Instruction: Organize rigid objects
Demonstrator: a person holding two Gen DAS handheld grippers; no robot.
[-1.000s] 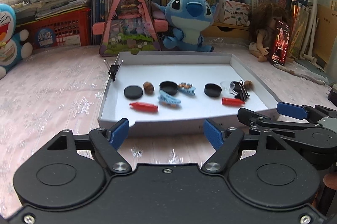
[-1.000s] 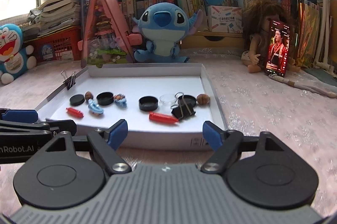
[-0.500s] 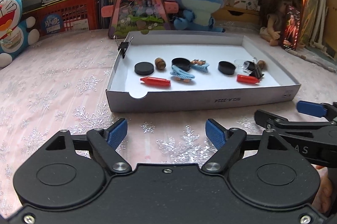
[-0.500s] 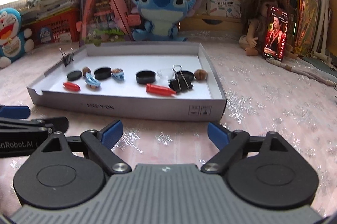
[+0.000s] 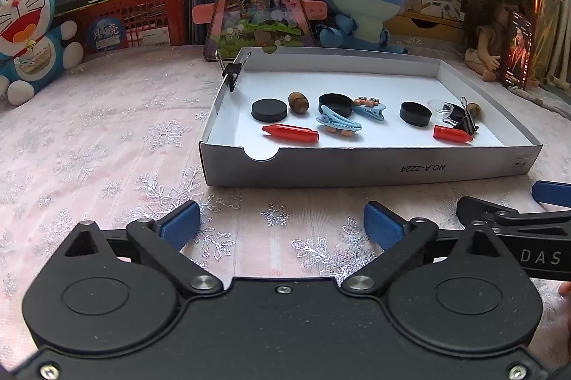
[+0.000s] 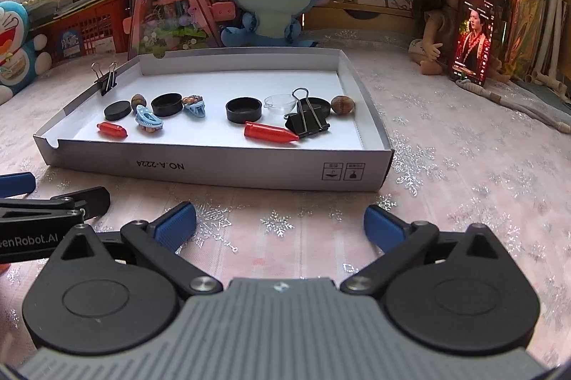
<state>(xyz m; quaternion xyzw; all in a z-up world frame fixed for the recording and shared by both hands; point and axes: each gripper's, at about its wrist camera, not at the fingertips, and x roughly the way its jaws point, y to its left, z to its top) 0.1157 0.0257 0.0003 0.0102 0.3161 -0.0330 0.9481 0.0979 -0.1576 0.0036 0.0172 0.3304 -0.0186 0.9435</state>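
Judging the risks from biggest thing down, the white cardboard tray (image 6: 200,167) comes first: it sits loose on the snowflake-patterned surface (image 5: 107,137), and a push against its low front wall could slide it and scatter the contents. All the task's small things lie inside it, none held. The left tongs (image 5: 282,225) and right tongs (image 6: 280,223) both hover short of the tray, spread wide with nothing between the blue pads; their jaws have just been opening. The two sit close side by side, so reaching at once could knock them together.

On the tray's right, the black binder clip (image 6: 307,123) touches a red crayon-like piece (image 6: 271,133) and a clear little dish (image 6: 280,103); grabbing one there may drag its neighbours. The round black caps (image 6: 244,109) are shallow and may slip from flat pads. The blue hair clips (image 6: 148,119) are curved and could twist out. The brown nut-like pieces (image 6: 342,104) may roll.

A cap behind the binder clip is mostly hidden. What sorting order is wanted cannot be told. The holder's hand shows only as a sliver at the left view's edge.
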